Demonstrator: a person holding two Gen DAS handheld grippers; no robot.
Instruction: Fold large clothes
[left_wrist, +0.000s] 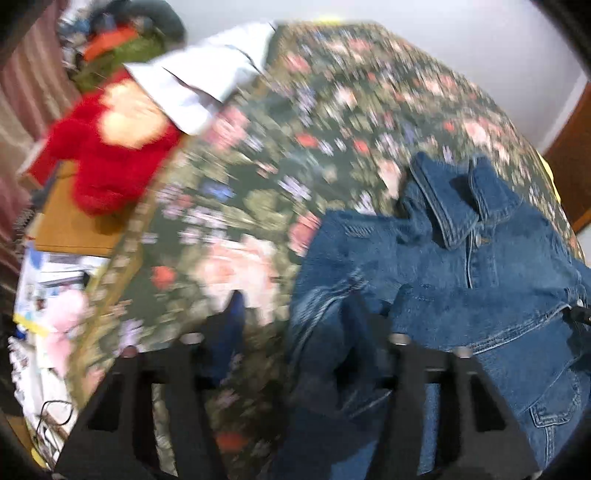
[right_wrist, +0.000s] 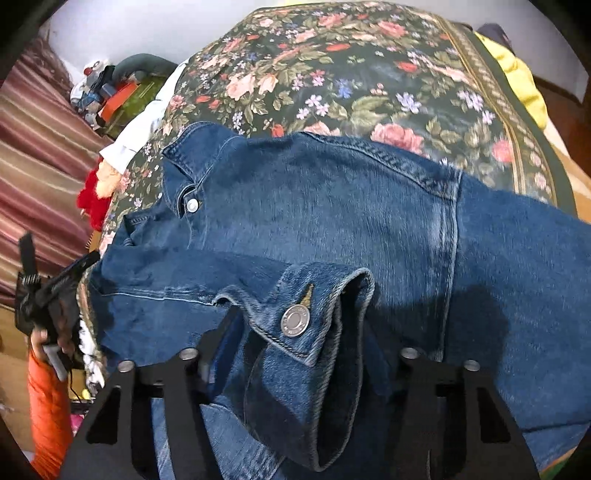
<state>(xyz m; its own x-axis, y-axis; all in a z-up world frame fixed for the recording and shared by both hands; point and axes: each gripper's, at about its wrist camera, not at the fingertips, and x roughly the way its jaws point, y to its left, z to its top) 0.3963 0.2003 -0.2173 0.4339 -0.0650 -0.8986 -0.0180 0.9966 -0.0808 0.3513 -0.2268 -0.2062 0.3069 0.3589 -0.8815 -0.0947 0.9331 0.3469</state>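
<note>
A sleeve-folding step is judged in hand: the denim jacket cuff is seen between the spread right tool jaws. Dark denim hangs at 1 o'clock of the left tool; its grip cannot be told. Next, closing on the cuff is called for.

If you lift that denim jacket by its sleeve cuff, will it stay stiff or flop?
The denim jacket will probably sag, since it already lies creased on the floral cloth. The sleeve cuff holds an open curl, so it looks thick and likely heavy.

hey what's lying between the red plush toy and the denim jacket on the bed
Only the flowered bedspread. In the left wrist view, the red plush toy sits at the bed's left edge, the denim jacket to the right, with bare spread between them.
</note>
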